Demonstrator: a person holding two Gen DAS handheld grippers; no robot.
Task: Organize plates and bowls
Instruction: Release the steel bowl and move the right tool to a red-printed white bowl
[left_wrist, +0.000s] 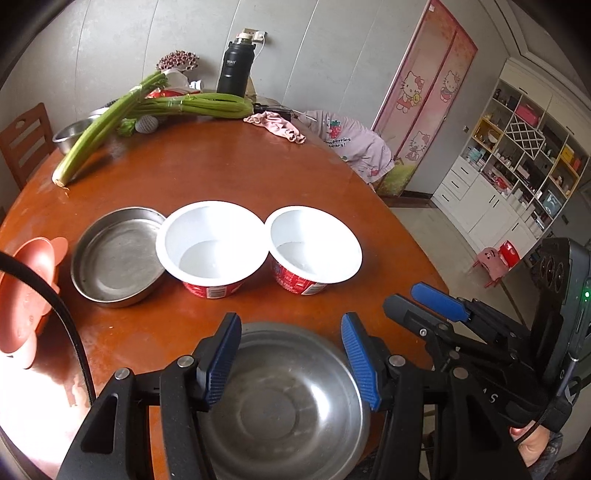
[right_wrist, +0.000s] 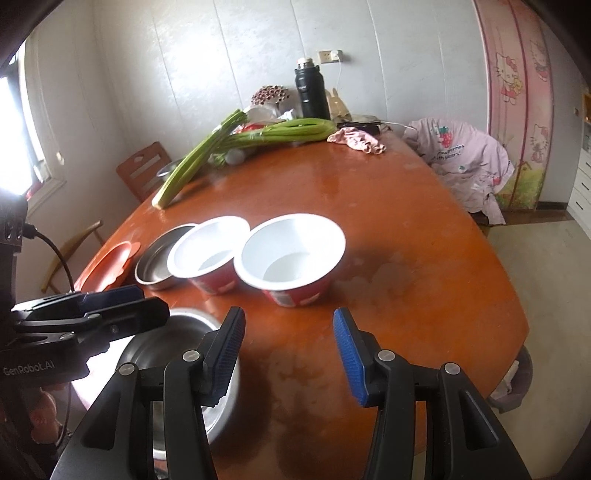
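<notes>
My left gripper (left_wrist: 290, 354) hangs open over a steel bowl (left_wrist: 288, 406) at the table's near edge, with its blue pads clear of the rim. In the right wrist view my right gripper (right_wrist: 290, 350) is open over bare tabletop, and the steel bowl (right_wrist: 155, 354) lies just left of it under the left gripper (right_wrist: 153, 300). Beyond stand two white bowls with red outsides (left_wrist: 212, 247) (left_wrist: 314, 247), side by side and touching. Left of them are a shallow steel plate (left_wrist: 118, 258) and an orange plate (left_wrist: 26, 295). The right gripper (left_wrist: 406, 299) shows at the right in the left wrist view.
The brown oval table (left_wrist: 221, 166) carries celery stalks (left_wrist: 110, 122), a black flask (left_wrist: 234, 70), a pink cloth (left_wrist: 275, 125) and another steel bowl (left_wrist: 70, 134) at its far end. A chair draped with pink clothing (left_wrist: 351, 147) stands at the right side.
</notes>
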